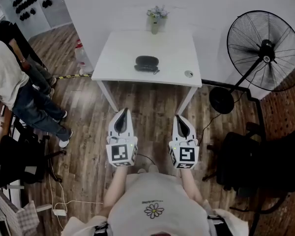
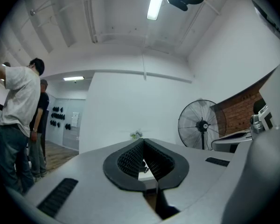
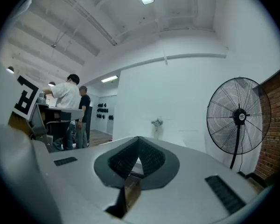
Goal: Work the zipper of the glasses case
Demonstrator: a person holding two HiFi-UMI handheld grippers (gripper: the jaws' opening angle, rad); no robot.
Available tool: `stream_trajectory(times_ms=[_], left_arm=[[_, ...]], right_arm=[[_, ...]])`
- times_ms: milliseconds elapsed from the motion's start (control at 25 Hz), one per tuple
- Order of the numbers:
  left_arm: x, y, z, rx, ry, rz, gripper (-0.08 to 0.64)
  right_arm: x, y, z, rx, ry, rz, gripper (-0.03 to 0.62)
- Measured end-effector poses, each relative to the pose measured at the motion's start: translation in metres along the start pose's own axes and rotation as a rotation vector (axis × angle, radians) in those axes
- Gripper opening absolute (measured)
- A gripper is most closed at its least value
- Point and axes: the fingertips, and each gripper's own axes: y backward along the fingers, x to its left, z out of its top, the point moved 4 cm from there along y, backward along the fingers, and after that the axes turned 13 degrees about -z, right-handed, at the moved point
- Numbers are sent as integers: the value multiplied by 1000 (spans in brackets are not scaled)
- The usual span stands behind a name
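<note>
Glasses case (image 1: 147,63), dark, oval and rounded, lies flat near the middle of the white table (image 1: 120,53), with a small tab jutting from its near right edge. A large floor fan (image 1: 265,50) stands to the right. Left gripper (image 1: 122,111) and right gripper (image 1: 181,117) hover short of the table, well apart from the case, each with jaw tips pressed together on nothing. A flower vase (image 1: 156,19) stands at the far edge.

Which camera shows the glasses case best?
The head view: the glasses case lies whole on the white table. The left gripper view gives only a dark speck of it; the right gripper view shows none.
</note>
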Motion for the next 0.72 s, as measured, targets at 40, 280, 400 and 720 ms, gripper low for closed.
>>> stream_trajectory(times_ms=[40,280,400,720], left_arm=[[0,-2,-2,-2,3,2,14],[1,-6,-7,-4,17,33,14],[5,-16,-7,-11,11,36,14],[35,-71,-8,-57,1,19,14]], right_arm=[[0,-2,-3,2,5,6,8],[-3,-14,-17,43,-28,50,8],[-5,-22,-17,41,-31,71,8],[-7,-69,-13,-1,-9,125,8]])
